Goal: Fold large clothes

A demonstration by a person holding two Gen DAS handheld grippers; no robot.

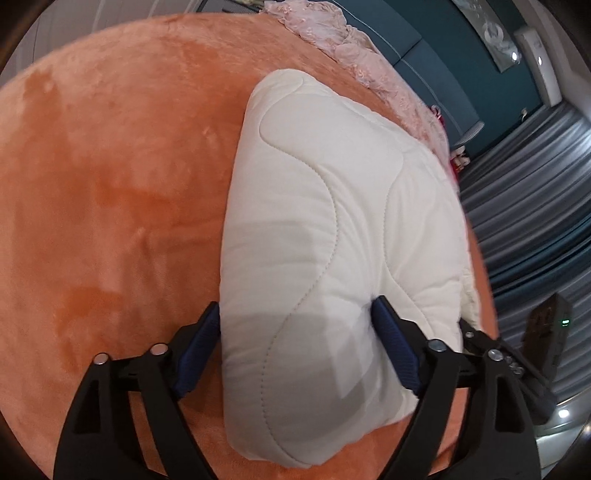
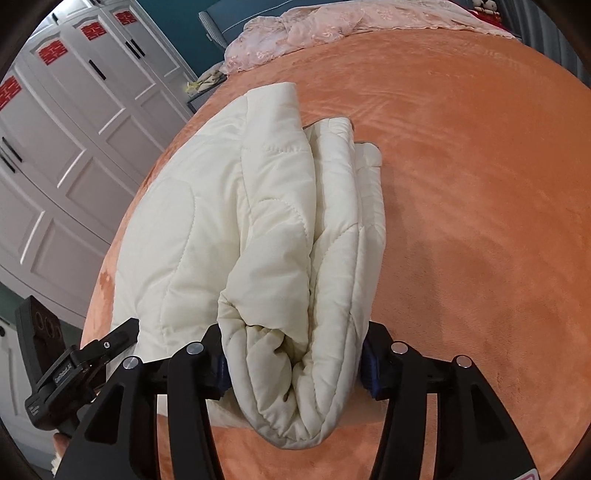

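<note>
The left gripper (image 1: 295,325) stands wide, its blue pads (image 1: 391,350) on either side of the near end of a folded cream quilted garment (image 1: 325,229). The left pad sits at the bundle's edge and the right pad dents the padding slightly; whether either truly presses cannot be told, so it reads as straddling rather than clamping. The right gripper (image 2: 295,354) is at a medium spread around the other side of the same bundle (image 2: 266,236), where the stacked folded edges show as several thick layers. Its pads (image 2: 369,369) lie against the fabric on both sides, though a firm pinch is not clear.

The garment rests on an orange plush bedspread (image 1: 110,166), nearer one edge of the bed than the middle. In both wrist views its long axis runs away from the gripper, from the near rounded end toward a narrower far end. Wavy stitched lines run lengthwise along the top.

Beyond it, a crumpled pink lace cloth (image 2: 332,29) lies at the far side of the bed. A white panelled wardrobe (image 2: 66,129) stands beside the bed; grey-blue curtains (image 1: 535,221) hang on the other side.
</note>
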